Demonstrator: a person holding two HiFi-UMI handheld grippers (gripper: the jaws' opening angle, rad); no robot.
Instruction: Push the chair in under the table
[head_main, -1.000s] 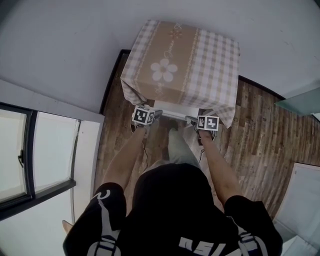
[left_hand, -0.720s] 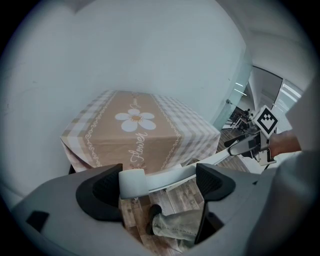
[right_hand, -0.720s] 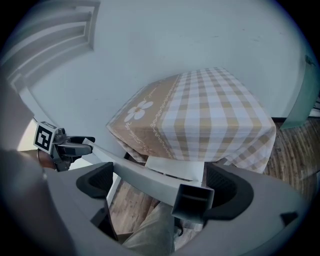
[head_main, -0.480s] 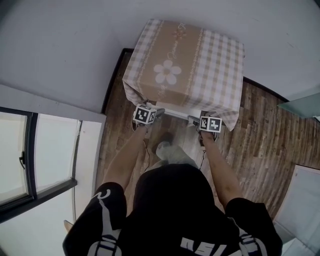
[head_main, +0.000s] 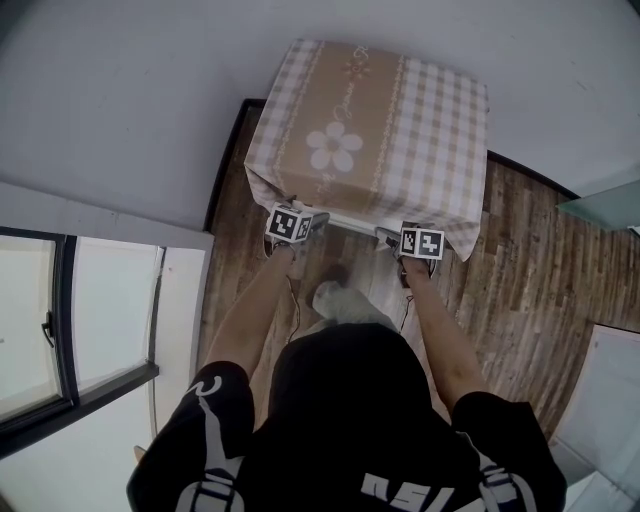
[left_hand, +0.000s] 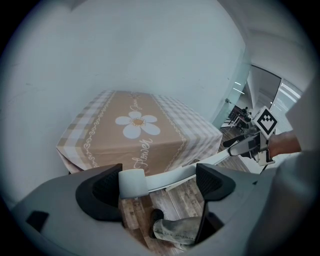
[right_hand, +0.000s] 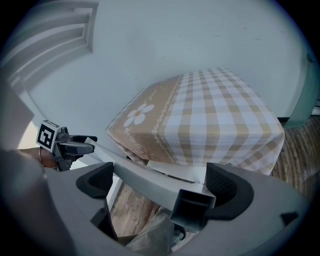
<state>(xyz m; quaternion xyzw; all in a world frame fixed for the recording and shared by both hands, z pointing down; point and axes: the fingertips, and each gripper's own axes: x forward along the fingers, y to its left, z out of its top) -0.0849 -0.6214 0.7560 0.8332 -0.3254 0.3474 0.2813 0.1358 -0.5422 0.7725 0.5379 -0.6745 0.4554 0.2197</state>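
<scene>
A small table (head_main: 365, 130) under a beige checked cloth with a white flower stands against the wall. The chair shows only as a white top rail (head_main: 350, 225) at the cloth's near edge; its seat is hidden beneath. My left gripper (head_main: 305, 226) is at the rail's left end and my right gripper (head_main: 392, 240) at its right end. In the left gripper view the rail's end (left_hand: 132, 182) lies between the wide-apart jaws of the left gripper (left_hand: 157, 182). In the right gripper view the rail (right_hand: 150, 182) crosses the right gripper (right_hand: 160, 185), whose jaws also stand apart.
A grey wall (head_main: 150, 90) runs behind and to the left of the table, with dark skirting (head_main: 222, 160) at its foot. A window (head_main: 60, 320) is at the left. The person's leg and shoe (head_main: 335, 285) stand on the wood floor (head_main: 520, 270) behind the chair.
Both grippers and the chair rail have moved slightly toward the table. The person's leg has stepped forward behind the chair.
</scene>
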